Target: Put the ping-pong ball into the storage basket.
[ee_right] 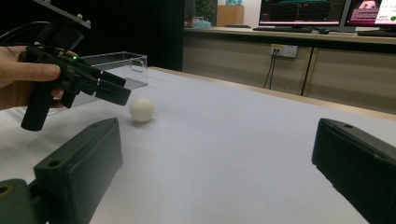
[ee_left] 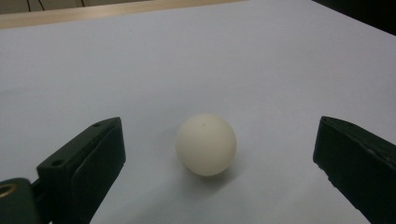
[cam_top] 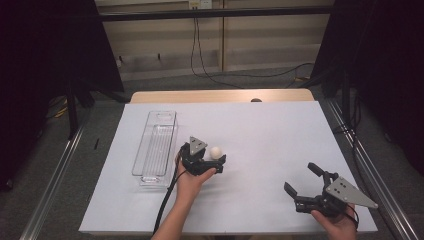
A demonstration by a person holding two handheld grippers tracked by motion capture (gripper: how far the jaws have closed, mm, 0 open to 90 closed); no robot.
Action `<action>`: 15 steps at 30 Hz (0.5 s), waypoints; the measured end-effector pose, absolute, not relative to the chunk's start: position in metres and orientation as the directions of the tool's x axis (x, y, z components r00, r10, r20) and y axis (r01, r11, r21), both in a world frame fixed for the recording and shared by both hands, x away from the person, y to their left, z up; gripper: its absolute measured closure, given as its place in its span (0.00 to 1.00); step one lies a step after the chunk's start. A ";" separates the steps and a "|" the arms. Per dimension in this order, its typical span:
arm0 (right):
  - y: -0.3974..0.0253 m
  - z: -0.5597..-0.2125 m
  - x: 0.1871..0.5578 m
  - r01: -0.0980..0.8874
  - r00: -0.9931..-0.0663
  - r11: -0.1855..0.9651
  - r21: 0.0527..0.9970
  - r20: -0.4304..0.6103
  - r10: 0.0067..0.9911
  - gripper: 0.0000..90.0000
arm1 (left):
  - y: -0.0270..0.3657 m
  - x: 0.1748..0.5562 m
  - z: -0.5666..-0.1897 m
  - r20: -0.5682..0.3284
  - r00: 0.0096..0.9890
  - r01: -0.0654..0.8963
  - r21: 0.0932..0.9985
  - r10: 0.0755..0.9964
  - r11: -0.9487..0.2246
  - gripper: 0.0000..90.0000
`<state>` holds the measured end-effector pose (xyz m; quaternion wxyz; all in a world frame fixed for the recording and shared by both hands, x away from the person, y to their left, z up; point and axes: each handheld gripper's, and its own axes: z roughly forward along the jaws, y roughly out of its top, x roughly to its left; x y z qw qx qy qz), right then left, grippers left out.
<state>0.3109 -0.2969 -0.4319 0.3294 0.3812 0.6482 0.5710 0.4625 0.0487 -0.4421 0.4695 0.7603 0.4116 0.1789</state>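
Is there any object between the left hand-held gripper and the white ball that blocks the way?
Nothing visible does. The left hand-held gripper is open, and the white ball rests on bare white paper between its jaws, touching neither. The clear bin stands off to the side.

Matt, smooth ball; clear plastic bin
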 end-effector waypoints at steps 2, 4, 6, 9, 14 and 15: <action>-0.297 -0.432 0.311 0.118 -0.492 0.057 0.991 0.009 0.870 0.01 | 0.048 0.463 -0.443 -0.117 0.592 0.461 0.860 0.797 -0.217 0.03; -0.297 -0.432 0.311 0.119 -0.495 0.059 0.991 0.008 0.869 0.01 | 0.048 0.463 -0.443 -0.110 0.594 0.462 0.858 0.797 -0.227 0.03; -0.297 -0.432 0.311 0.121 -0.496 0.058 0.991 0.009 0.868 0.01 | 0.047 0.464 -0.444 -0.115 0.594 0.464 0.857 0.796 -0.223 0.03; -0.297 -0.432 0.311 0.118 -0.492 0.055 0.991 0.010 0.870 0.01 | 0.046 0.465 -0.444 -0.129 0.594 0.464 0.861 0.794 -0.207 0.03; -0.296 -0.432 0.311 0.115 -0.492 0.056 0.992 0.008 0.870 0.01 | 0.046 0.466 -0.445 -0.124 0.589 0.476 0.852 0.799 -0.218 0.03; -0.296 -0.432 0.311 0.115 -0.492 0.056 0.992 0.008 0.870 0.01 | 0.046 0.466 -0.445 -0.124 0.589 0.476 0.852 0.799 -0.218 0.03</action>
